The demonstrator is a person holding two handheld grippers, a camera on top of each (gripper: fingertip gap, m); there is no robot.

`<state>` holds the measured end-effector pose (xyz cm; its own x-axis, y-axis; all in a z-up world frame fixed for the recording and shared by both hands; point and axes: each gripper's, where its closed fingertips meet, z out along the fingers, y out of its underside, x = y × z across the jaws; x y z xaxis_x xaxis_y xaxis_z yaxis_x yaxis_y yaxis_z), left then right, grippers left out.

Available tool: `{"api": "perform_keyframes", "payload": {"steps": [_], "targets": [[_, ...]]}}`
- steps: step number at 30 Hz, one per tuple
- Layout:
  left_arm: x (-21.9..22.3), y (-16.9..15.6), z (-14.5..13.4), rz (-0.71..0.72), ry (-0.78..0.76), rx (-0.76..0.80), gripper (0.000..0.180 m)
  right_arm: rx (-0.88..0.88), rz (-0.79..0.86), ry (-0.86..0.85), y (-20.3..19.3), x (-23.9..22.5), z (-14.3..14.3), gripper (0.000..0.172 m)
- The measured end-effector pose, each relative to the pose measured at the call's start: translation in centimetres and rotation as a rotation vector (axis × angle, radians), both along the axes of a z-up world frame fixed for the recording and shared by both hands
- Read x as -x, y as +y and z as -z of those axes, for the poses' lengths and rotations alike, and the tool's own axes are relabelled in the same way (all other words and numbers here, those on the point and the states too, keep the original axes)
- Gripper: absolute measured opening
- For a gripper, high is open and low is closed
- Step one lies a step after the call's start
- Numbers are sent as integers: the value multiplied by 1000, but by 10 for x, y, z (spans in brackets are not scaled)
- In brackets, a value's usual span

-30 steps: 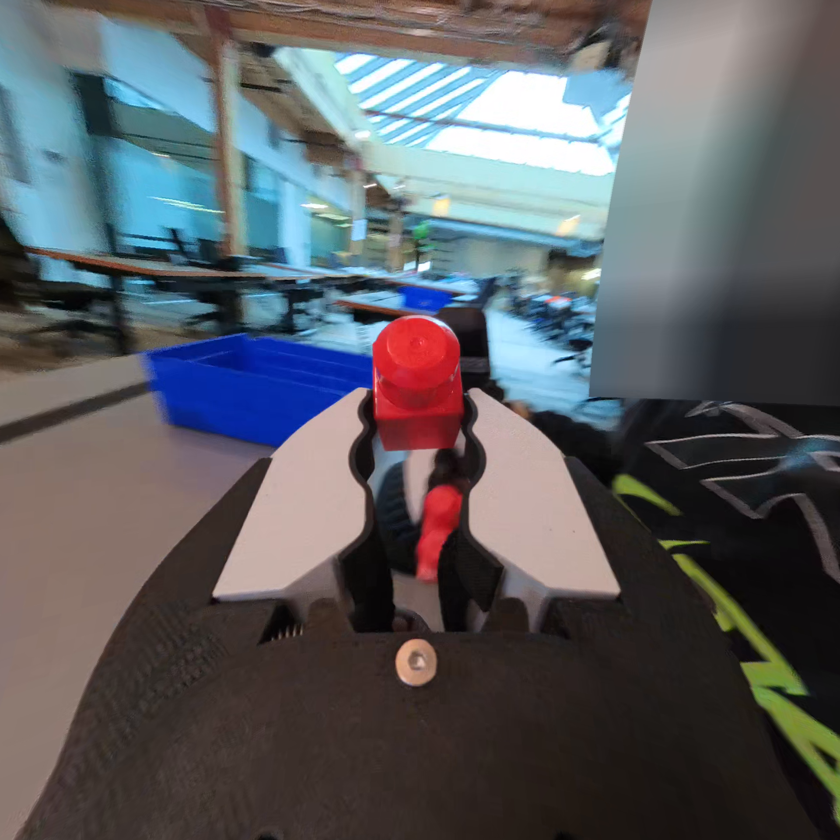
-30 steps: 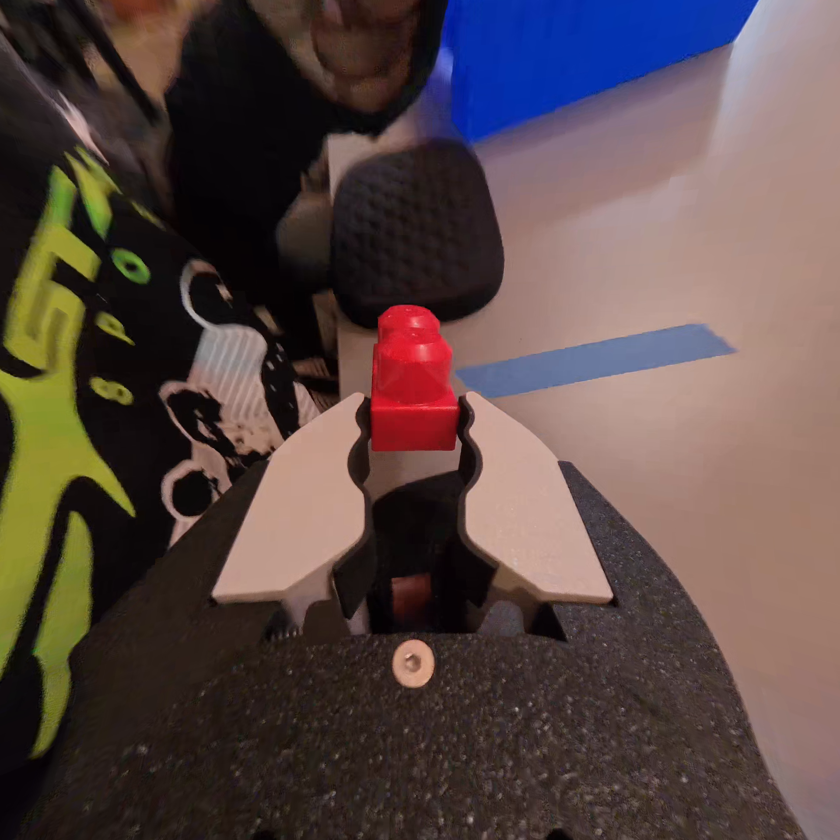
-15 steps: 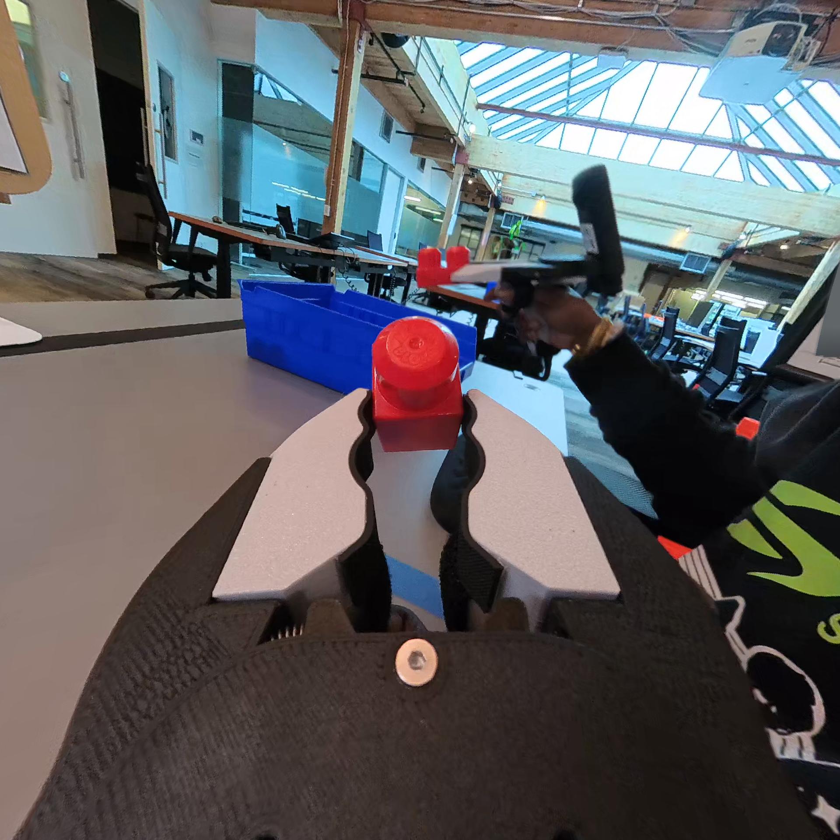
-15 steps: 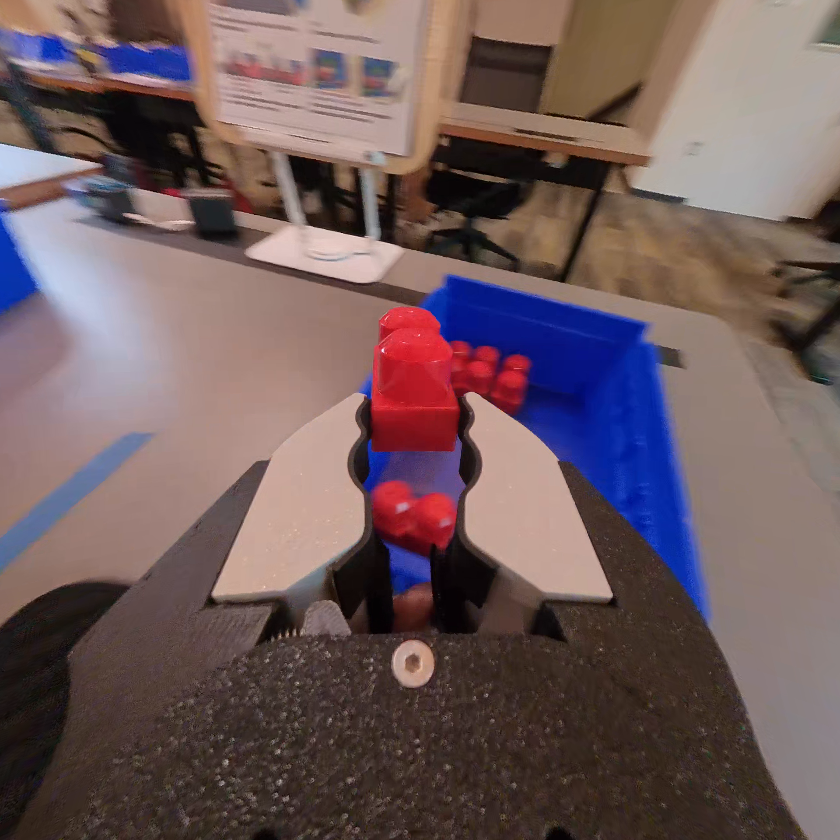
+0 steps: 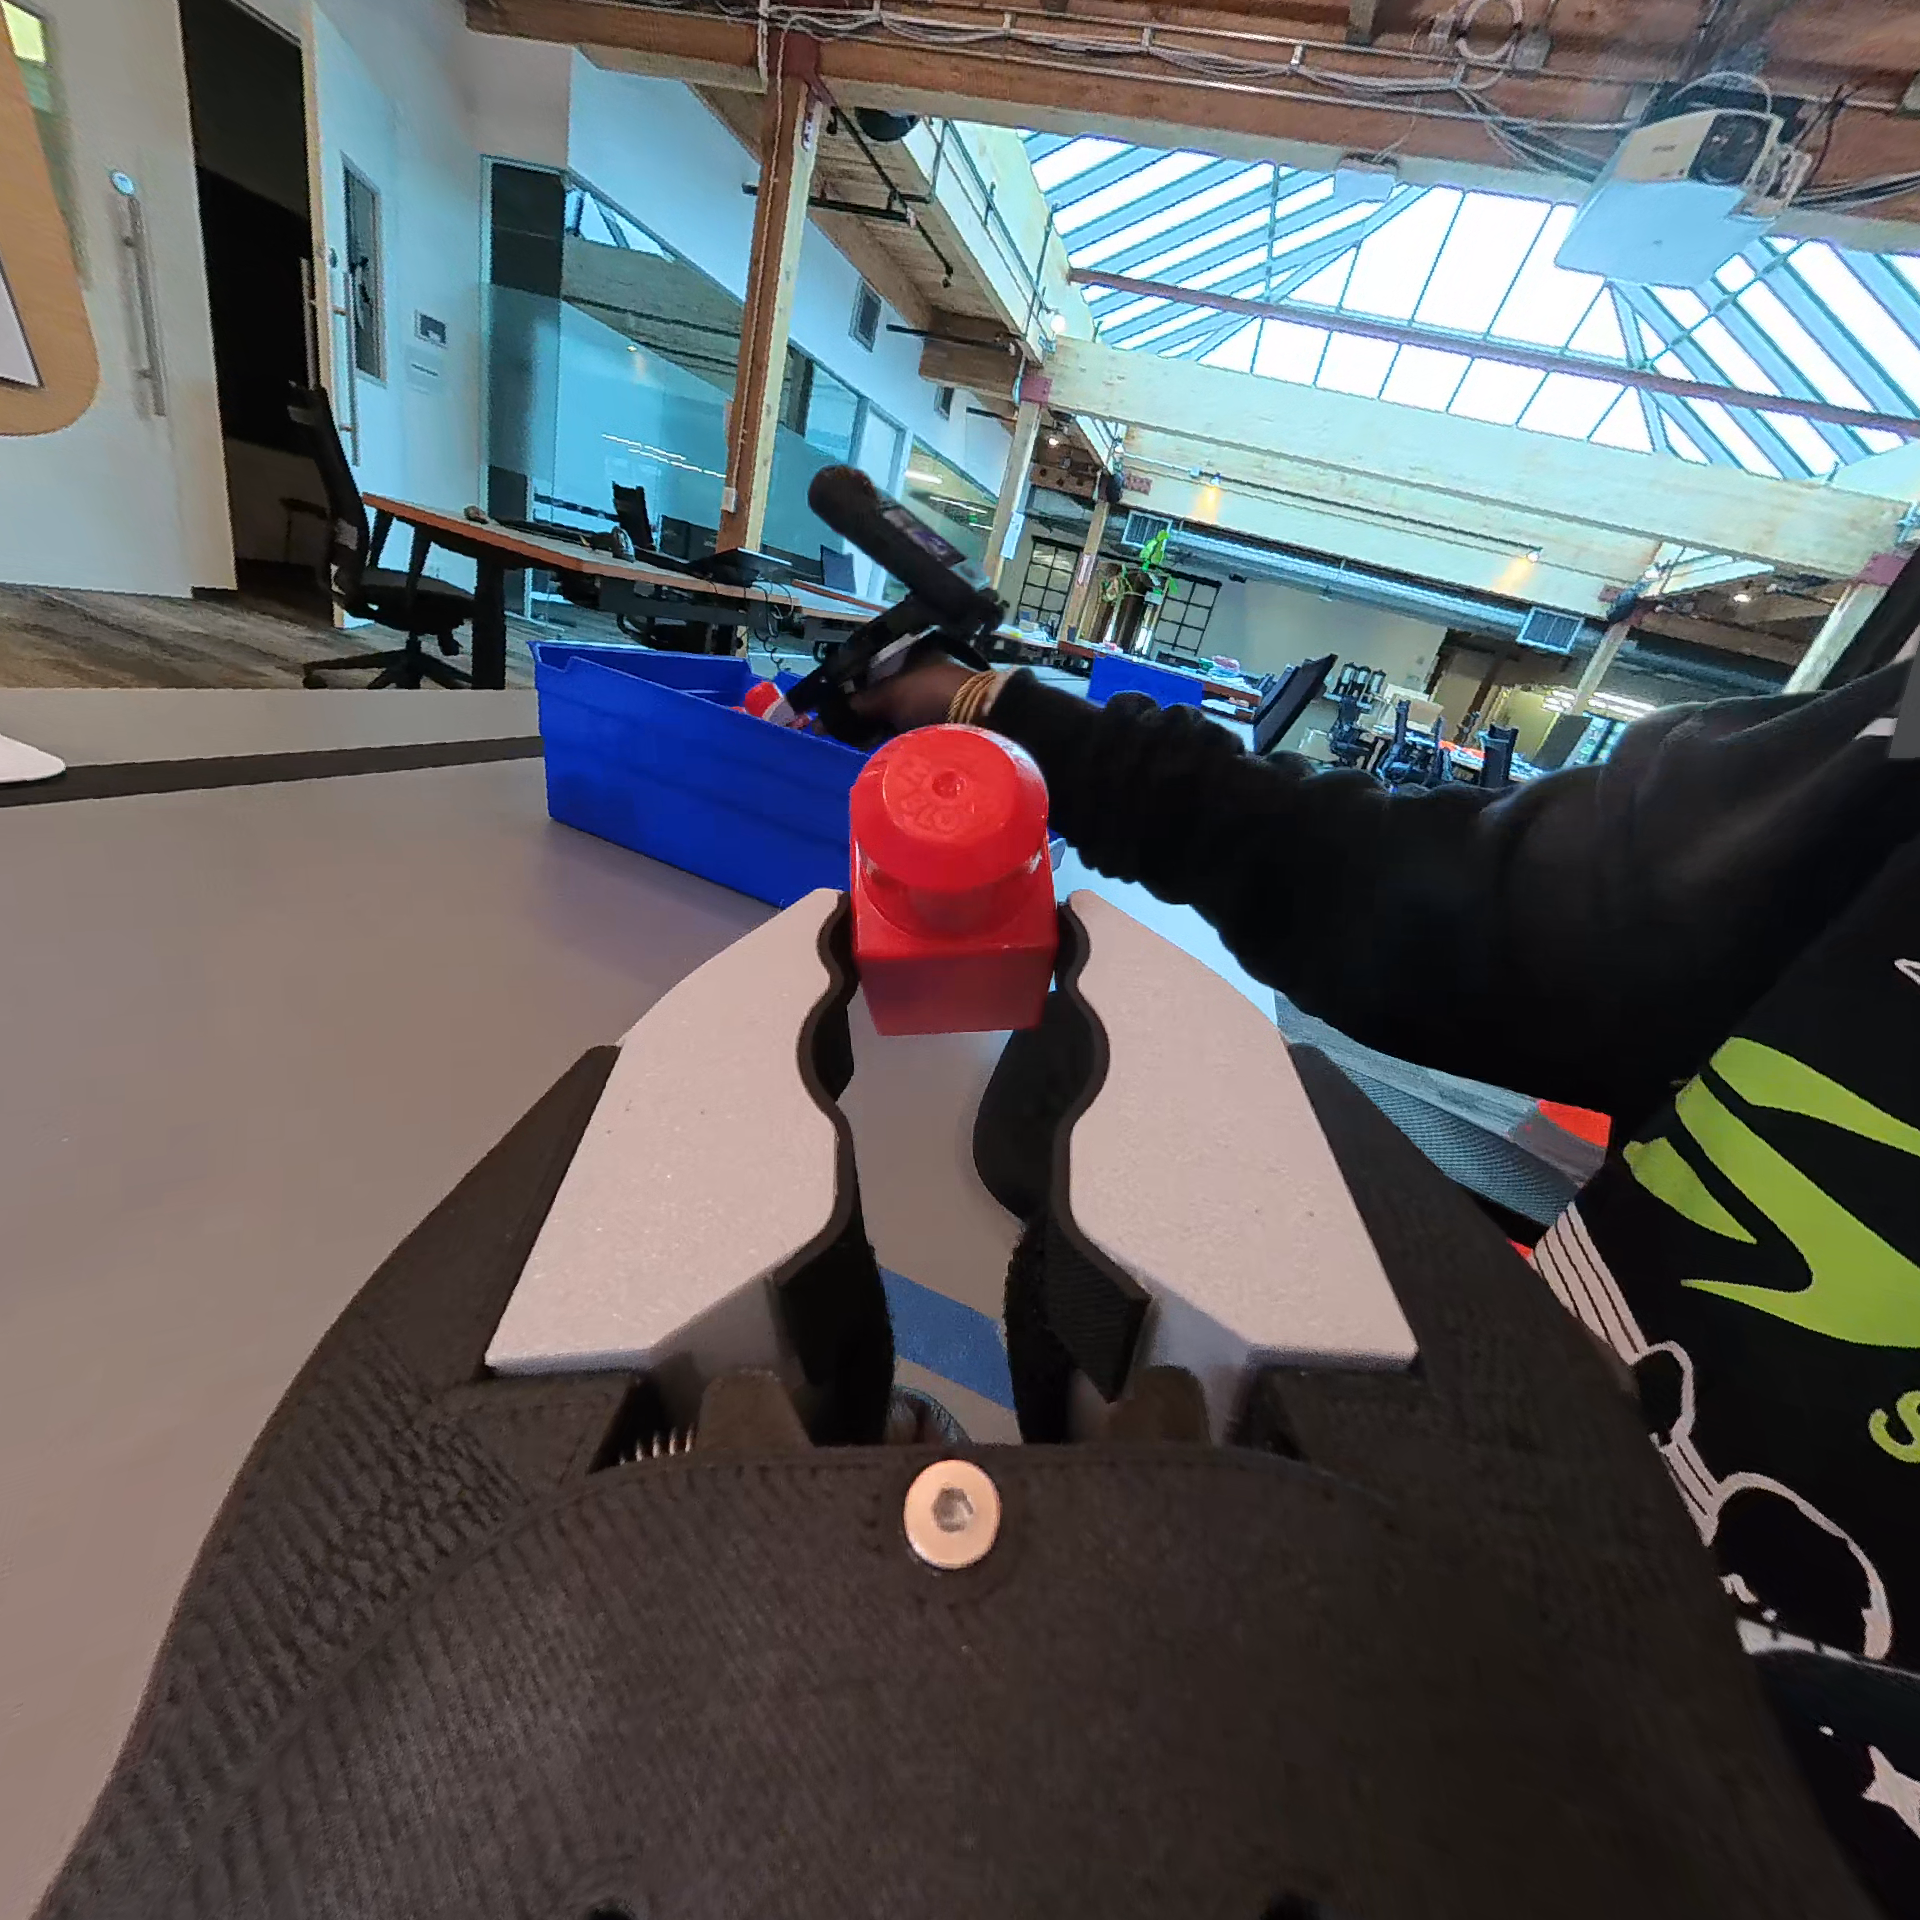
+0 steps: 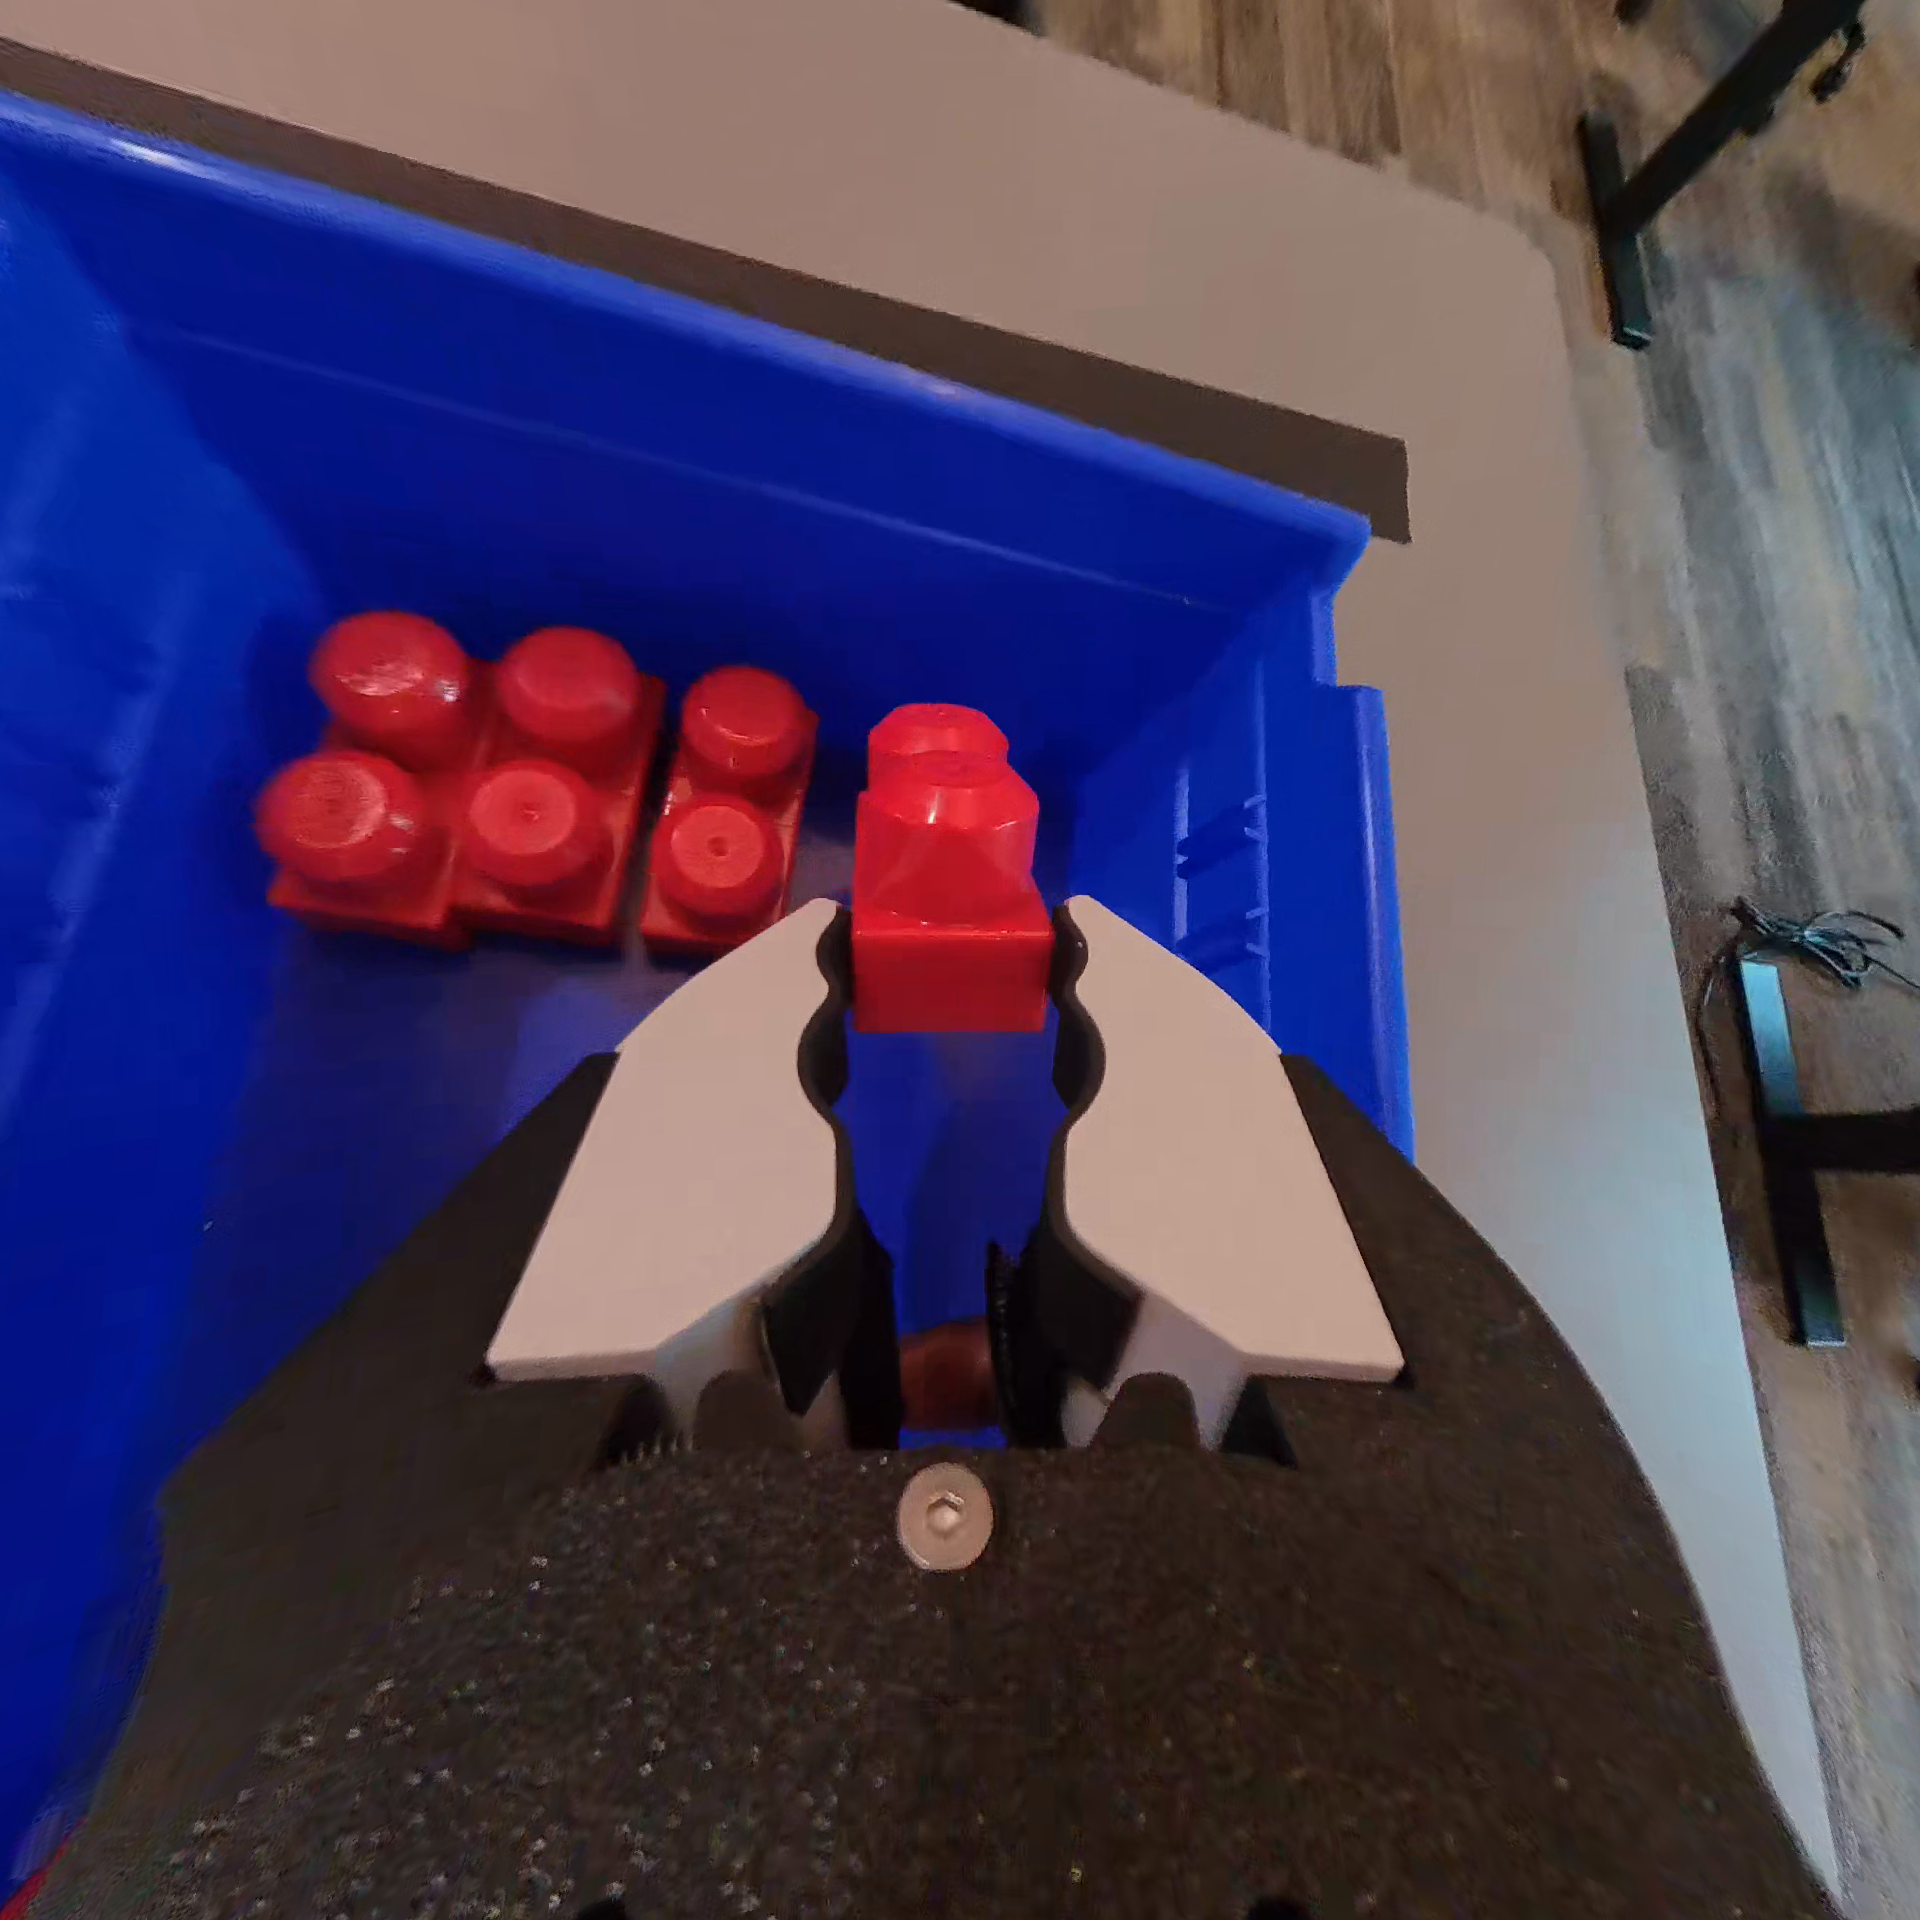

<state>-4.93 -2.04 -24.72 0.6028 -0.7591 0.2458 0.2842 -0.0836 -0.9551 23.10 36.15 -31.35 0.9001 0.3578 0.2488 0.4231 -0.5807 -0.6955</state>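
Observation:
My left gripper [image 5: 951,961] is shut on a red toy brick [image 5: 948,883], its stud facing the camera, held above the grey table [image 5: 260,987]. My right gripper [image 6: 948,961] is shut on a red two-stud brick [image 6: 948,883] and holds it inside a blue bin [image 6: 623,447], near the bin's right wall. A red four-stud brick [image 6: 457,779] and a red two-stud brick [image 6: 727,805] lie on the bin floor to the left of it. In the left wrist view the right gripper [image 5: 821,694] reaches down into the blue bin [image 5: 665,769], held by a person's hand and black sleeve [image 5: 1299,883].
A strip of blue tape [image 5: 945,1335] lies on the table under my left gripper. The table edge [image 6: 1621,831] runs right of the bin, with wood floor and table legs beyond. A white sign base [image 5: 26,753] stands at far left.
The right gripper swung from near the person's body over to the blue bin and lowered into it, brick still gripped. The left gripper stayed almost still, brick still gripped.

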Motion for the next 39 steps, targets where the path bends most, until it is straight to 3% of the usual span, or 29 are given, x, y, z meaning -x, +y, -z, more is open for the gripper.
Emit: {"api": "perform_keyframes", "payload": {"steps": [16, 18, 20, 23, 27, 31, 39], "targets": [[1, 1, 2, 10, -14, 15, 36, 202, -30, -10, -10, 3, 54, 37], [1, 1, 2, 10, -14, 17, 36, 222, -52, 15, -13, 5, 53, 50], [1, 1, 2, 11, -14, 19, 36, 225, -66, 40, -17, 6, 48, 51], [1, 1, 2, 13, -13, 21, 36, 223, -68, 17, -20, -3, 43, 39], [0, 2, 3, 12, -10, 21, 36, 291, -115, 9, -26, -2, 56, 44], [1, 2, 3, 9, -12, 22, 36, 298, -125, 7, -23, 1, 63, 20], [0, 2, 3, 13, -15, 26, 36, 288, -125, -22, -12, 6, 62, 12]]}}
